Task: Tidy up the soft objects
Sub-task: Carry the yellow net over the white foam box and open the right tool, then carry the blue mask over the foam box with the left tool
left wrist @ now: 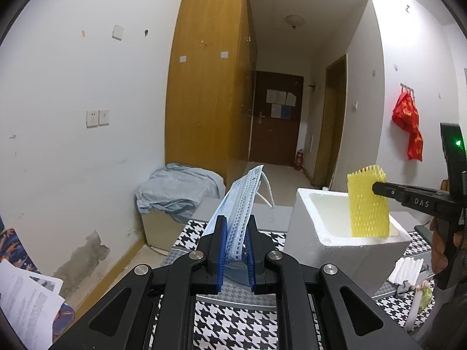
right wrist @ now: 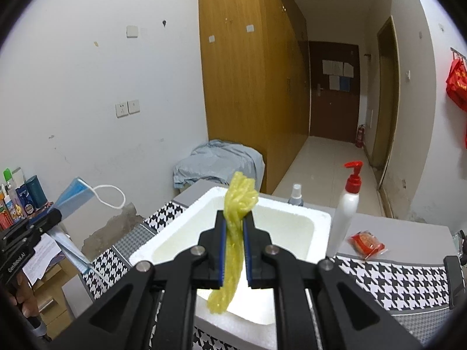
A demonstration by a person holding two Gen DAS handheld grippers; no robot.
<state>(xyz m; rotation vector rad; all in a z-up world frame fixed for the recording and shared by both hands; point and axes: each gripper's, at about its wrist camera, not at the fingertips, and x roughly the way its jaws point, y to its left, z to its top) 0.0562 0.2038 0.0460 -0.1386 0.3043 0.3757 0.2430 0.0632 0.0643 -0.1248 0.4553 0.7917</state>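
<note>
Yellow foam-net sleeve [right wrist: 235,233] sits pinched between the right gripper's [right wrist: 235,227] clenched jaws, hanging above the open white styrofoam box [right wrist: 319,218] on the houndstooth-covered worktop [right wrist: 388,280]. The left gripper [left wrist: 235,240] has its jaws clamped on a pleated blue face mask [left wrist: 238,204], held upright just left of the box. A white pump bottle with a red top [right wrist: 346,210] and a red snack packet [right wrist: 366,243] stand right of the box.
</note>
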